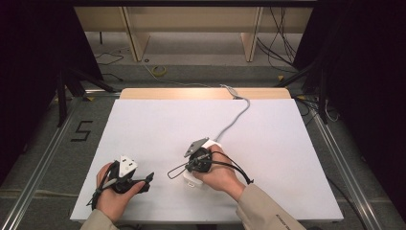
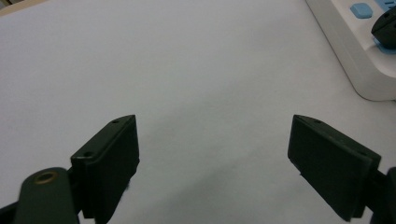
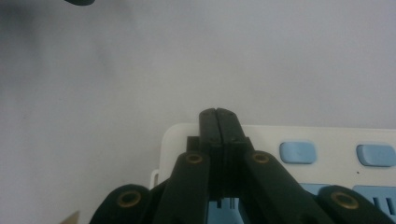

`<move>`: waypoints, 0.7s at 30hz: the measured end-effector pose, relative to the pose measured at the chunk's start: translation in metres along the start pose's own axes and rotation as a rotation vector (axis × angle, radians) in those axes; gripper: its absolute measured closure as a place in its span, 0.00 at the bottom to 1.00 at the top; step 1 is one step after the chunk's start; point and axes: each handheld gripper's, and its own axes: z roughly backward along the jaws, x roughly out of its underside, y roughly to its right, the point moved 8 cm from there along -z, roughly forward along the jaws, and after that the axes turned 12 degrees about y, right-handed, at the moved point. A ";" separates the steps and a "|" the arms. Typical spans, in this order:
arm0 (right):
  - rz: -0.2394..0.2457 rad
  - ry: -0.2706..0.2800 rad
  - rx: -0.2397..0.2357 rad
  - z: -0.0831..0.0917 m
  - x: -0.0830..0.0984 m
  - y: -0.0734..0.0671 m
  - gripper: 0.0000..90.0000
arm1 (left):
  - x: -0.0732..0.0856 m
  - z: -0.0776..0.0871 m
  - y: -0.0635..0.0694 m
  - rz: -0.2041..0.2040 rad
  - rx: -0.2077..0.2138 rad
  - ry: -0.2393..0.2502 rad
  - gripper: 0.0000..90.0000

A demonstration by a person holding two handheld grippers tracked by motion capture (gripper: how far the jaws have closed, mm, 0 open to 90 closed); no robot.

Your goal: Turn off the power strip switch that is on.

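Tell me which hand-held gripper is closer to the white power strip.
Right. The right hand-held gripper is directly over the power strip, jaws shut above its end. The left hand-held gripper sits off to the side, jaws open over the bare table.

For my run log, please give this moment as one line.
left gripper: open, nothing between jaws | right gripper: shut, over power strip | table

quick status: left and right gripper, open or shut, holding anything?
Left gripper: jaws open, nothing between them, bare white table ahead.
Right gripper: jaws shut together, holding nothing, tips over the white power strip.
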 end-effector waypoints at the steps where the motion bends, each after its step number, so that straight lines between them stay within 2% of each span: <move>1: 0.002 -0.005 0.004 0.000 0.000 -0.001 1.00 | 0.000 0.000 0.000 -0.001 0.000 0.000 0.18; 10: -0.001 -0.007 -0.004 0.000 -0.001 0.001 1.00 | 0.000 0.000 0.000 0.000 0.000 0.001 0.18; 14: 0.006 -0.017 0.015 0.001 -0.001 0.004 1.00 | 0.000 0.000 0.000 0.000 0.000 0.001 0.18; 21: 0.002 -0.014 0.018 0.001 0.000 0.004 1.00 | 0.000 0.000 0.001 -0.003 0.001 -0.002 0.18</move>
